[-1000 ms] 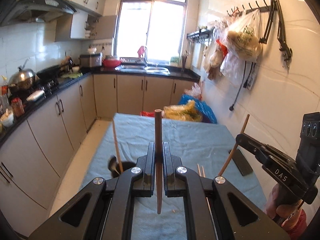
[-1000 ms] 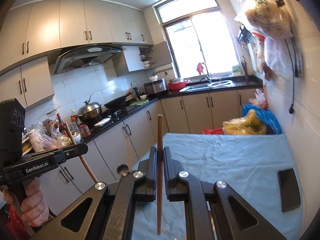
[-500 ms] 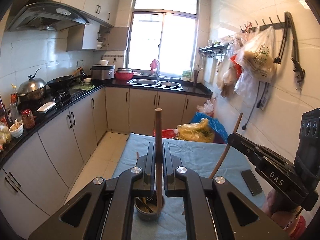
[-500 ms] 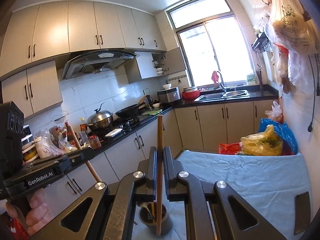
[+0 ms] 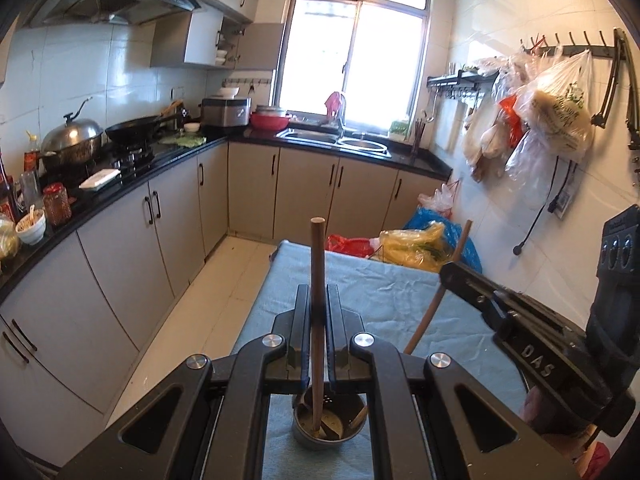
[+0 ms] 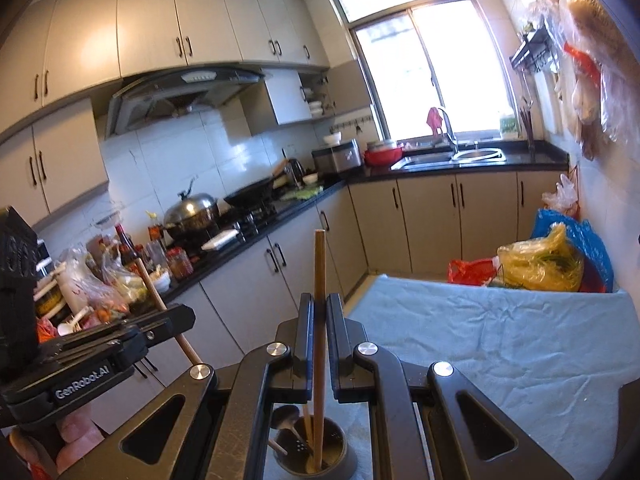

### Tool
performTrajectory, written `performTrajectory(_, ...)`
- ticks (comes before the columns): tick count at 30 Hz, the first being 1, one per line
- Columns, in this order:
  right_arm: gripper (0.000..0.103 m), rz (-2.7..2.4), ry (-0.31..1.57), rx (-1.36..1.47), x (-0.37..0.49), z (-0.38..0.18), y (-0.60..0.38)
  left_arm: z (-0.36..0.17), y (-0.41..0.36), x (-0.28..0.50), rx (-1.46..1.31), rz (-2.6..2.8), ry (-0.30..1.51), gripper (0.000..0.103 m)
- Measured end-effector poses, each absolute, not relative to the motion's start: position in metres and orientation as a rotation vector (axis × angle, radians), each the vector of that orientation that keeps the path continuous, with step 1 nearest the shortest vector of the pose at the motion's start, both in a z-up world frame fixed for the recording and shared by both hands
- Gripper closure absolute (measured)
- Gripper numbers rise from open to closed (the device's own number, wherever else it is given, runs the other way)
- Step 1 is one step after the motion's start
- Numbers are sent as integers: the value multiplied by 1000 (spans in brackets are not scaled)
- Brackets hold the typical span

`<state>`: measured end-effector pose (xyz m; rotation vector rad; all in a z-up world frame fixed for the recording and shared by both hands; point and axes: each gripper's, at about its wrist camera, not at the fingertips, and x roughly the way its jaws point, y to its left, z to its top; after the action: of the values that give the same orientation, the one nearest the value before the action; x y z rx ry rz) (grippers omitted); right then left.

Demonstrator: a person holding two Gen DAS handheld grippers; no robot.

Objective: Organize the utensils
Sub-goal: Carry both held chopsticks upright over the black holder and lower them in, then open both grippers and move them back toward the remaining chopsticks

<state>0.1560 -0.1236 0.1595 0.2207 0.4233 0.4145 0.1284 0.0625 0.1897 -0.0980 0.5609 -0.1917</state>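
My left gripper (image 5: 318, 304) is shut on a wooden chopstick (image 5: 318, 276) held upright, its lower end inside a dark round utensil holder (image 5: 328, 432) on the blue-clothed table (image 5: 380, 296). My right gripper (image 6: 319, 312) is shut on another wooden chopstick (image 6: 319, 280), also upright, its tip down in the same holder (image 6: 312, 452). The holder contains a dark spoon (image 6: 286, 420) and other utensils. Each gripper shows in the other's view: the right one (image 5: 448, 274) at right, the left one (image 6: 176, 320) at left.
Kitchen cabinets and a black counter (image 5: 132, 176) with a wok and pots run along the left. A sink (image 5: 340, 138) sits under the window. Plastic bags (image 5: 420, 248) lie beyond the table's far end. Bags hang on the right wall (image 5: 552, 120).
Both grippers have lowered their chopsticks; the tips now reach into the holder, which sits closer beneath the jaws. The views have tilted further upward toward the kitchen.
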Motion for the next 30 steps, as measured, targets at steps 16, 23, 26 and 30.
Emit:
performTrajectory(16,96,416,593,217,197,98,-109,141,61,161,-93,-187,658,97)
performTrajectory(23,96,424,616,220,200,93,-108,133,61,167,-105,-193,684,97)
performTrajectory(26,95,429,616,229,200,94,-109,132,63,170,-110,-188,688,97)
performTrajectory(30,95,438,615,230,198,97,-109,133,64,169,-109,-192,687,97)
